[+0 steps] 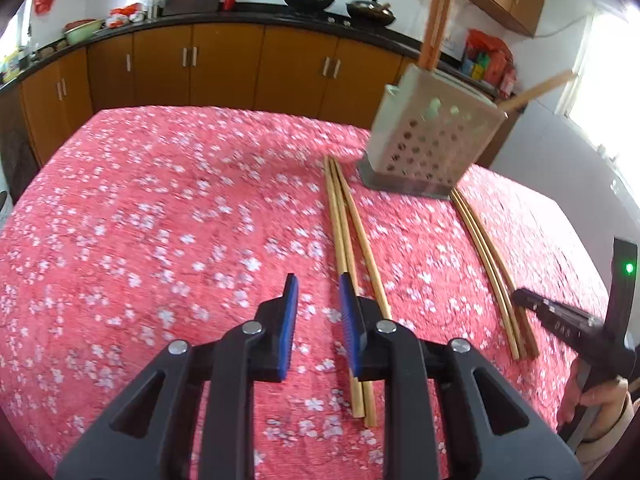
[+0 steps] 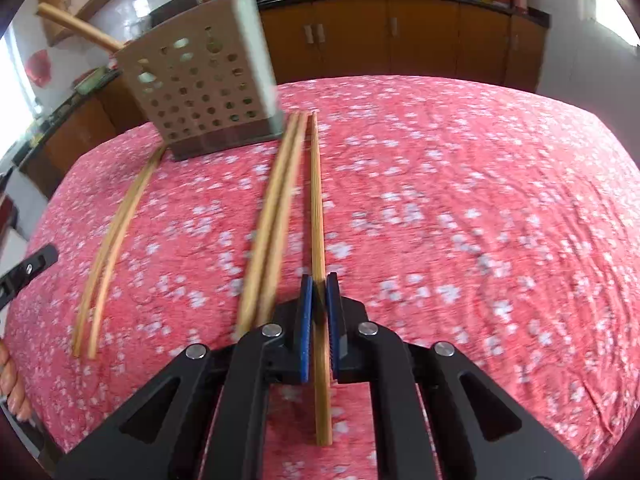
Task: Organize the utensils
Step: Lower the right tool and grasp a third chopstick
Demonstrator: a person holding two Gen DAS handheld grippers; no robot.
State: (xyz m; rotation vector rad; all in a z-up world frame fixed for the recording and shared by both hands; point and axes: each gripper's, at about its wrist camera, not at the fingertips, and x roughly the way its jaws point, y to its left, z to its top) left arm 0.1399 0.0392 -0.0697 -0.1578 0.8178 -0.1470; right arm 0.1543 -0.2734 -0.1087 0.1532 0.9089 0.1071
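Observation:
A perforated metal utensil holder (image 1: 434, 142) stands at the far side of the red flowered tablecloth, with wooden utensils sticking out of it; it also shows in the right wrist view (image 2: 200, 88). Wooden chopsticks lie on the cloth in two groups: one (image 1: 352, 248) by my left gripper, one (image 1: 496, 280) further right. My left gripper (image 1: 318, 292) is open and empty, its right pad beside the middle chopsticks. My right gripper (image 2: 319, 288) is shut on a chopstick (image 2: 318, 208), which points toward the holder. Two chopsticks (image 2: 276, 216) lie just left of it, and another pair (image 2: 116, 232) further left.
The table's red cloth (image 1: 140, 220) fills both views. Brown kitchen cabinets (image 1: 224, 72) and a dark counter with woks and jars run behind the table. The right gripper's body (image 1: 580, 328) and the holding hand show at the right edge of the left view.

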